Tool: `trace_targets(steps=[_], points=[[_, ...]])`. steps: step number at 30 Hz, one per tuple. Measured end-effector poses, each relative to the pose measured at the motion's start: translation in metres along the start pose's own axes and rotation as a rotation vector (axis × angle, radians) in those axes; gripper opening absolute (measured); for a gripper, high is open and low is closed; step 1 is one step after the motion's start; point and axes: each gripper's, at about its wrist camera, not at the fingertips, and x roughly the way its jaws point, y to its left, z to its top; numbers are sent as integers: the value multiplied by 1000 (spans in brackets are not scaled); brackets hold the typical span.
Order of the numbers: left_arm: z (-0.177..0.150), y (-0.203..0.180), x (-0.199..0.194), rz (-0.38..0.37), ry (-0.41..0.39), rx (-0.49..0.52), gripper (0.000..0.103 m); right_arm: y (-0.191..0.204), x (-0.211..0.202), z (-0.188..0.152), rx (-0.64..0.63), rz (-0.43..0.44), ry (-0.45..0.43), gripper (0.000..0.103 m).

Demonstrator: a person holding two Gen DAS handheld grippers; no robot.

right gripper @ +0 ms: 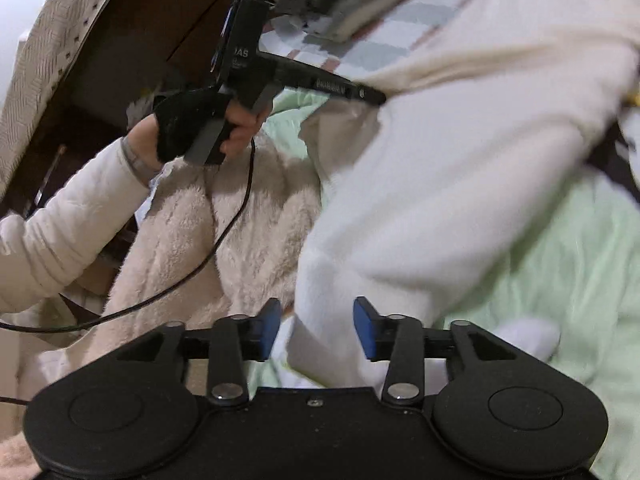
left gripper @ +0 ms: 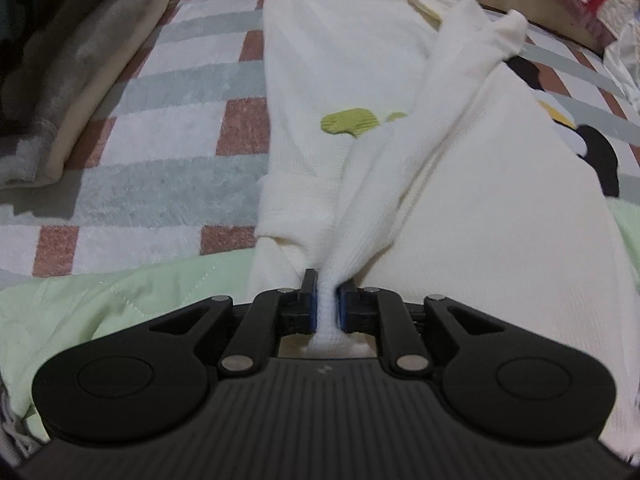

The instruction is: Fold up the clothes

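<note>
A white knitted garment (left gripper: 340, 60) with a green print (left gripper: 348, 120) lies spread on the bed. A long bunched strip of it, a sleeve or a fold, runs from the far right down to my left gripper (left gripper: 328, 300), which is shut on its end. In the right wrist view the same garment (right gripper: 460, 160) fills the middle, blurred. My right gripper (right gripper: 319, 324) is open; the cloth's near edge lies between its blue pads (right gripper: 366, 328), which do not press on it. A gloved hand (right gripper: 192, 120) holds the left gripper (right gripper: 376, 98), whose tip is at the garment's edge.
A checked grey, white and brown blanket (left gripper: 160, 120) covers the bed, with a light green quilt (left gripper: 100, 304) nearer. A stack of folded clothes (left gripper: 60, 80) sits at the far left. A fluffy beige blanket (right gripper: 240, 240) and a black cable (right gripper: 224, 232) lie at the left.
</note>
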Motion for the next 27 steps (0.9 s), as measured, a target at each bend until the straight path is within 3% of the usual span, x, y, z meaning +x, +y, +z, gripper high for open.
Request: trace_targets(steps=[2, 4, 6, 7, 8, 9, 13, 15, 17, 19, 20, 23, 26, 27], points=[[3, 4, 6, -13, 15, -64, 13, 4, 10, -7, -15, -28, 52, 47], [4, 6, 7, -14, 27, -121, 14, 15, 21, -8, -99, -133, 99, 48], [0, 4, -5, -12, 46, -171, 32, 29, 33, -11, -208, -268, 134, 51], [-3, 2, -14, -14, 49, -187, 38, 32, 35, -12, -225, -256, 147, 50], [-9, -3, -29, -23, 33, -182, 51, 34, 37, -12, -241, -244, 158, 52], [-14, -8, -44, -33, 16, -170, 56, 34, 36, -12, -248, -241, 161, 53], [-39, -48, -102, -100, -64, 37, 57, 20, 37, -15, -225, -230, 172, 63], [-56, -75, -120, -195, -67, 184, 57, 16, 35, -14, -199, -216, 154, 64], [-71, -101, -123, -294, -20, 310, 57, 11, 34, -13, -177, -209, 144, 64], [-84, -126, -116, -331, 33, 403, 55, 7, 33, -11, -155, -203, 133, 40], [-89, -137, -110, -332, 61, 439, 54, 5, 32, -10, -138, -213, 109, 11], [-104, -162, -91, -320, 151, 505, 55, 4, 18, -8, -101, -216, 38, 11], [-112, -171, -75, -261, 197, 521, 55, 10, 8, -9, -111, -243, 31, 10], [-111, -171, -72, -274, 206, 503, 55, 12, 7, -8, -112, -247, 31, 10]])
